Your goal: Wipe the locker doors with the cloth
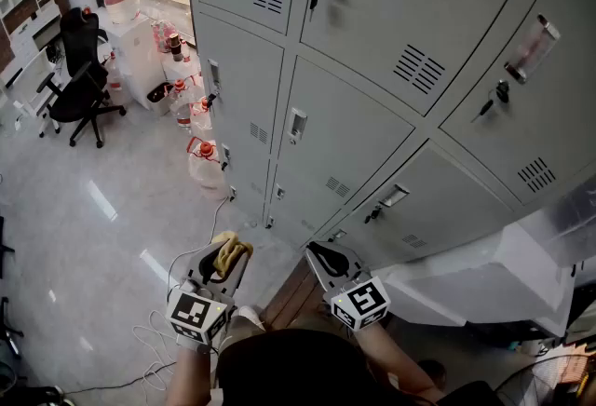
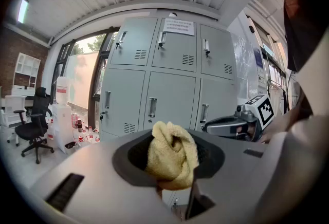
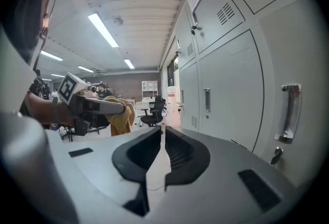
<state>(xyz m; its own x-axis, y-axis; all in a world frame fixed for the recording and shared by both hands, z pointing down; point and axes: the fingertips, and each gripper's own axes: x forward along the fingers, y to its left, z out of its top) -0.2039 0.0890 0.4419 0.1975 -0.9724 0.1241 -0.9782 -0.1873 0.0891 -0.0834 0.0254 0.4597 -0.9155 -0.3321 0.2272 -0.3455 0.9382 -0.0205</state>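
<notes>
- My left claw (image 1: 226, 250) was clamped on the yellow cloth (image 2: 172, 155). The cloth sat bunched between the jaws, held low above the floor (image 1: 93, 218) and well apart from the locker doors (image 1: 345, 143).
- My right claw (image 3: 163, 134) hung just beside it, jaws drawn together on nothing.
- The cloth met no door, so by my reading the wiping itself lay ahead.
- The bunched cloth looked the likeliest trouble. With so little fabric standing proud of the jaws, a flat stroke could bring hard claw tips onto the paint.
- The handles (image 1: 297, 125) and hanging keys (image 1: 315, 0) stood out from the doors, and a dragged cloth could snag there and pull free.
- Cables (image 1: 154, 331) lay on the floor near my feet, and bottles (image 1: 198, 157) crowded the lockers' left end. A careless step that way could trip me or topple them.
</notes>
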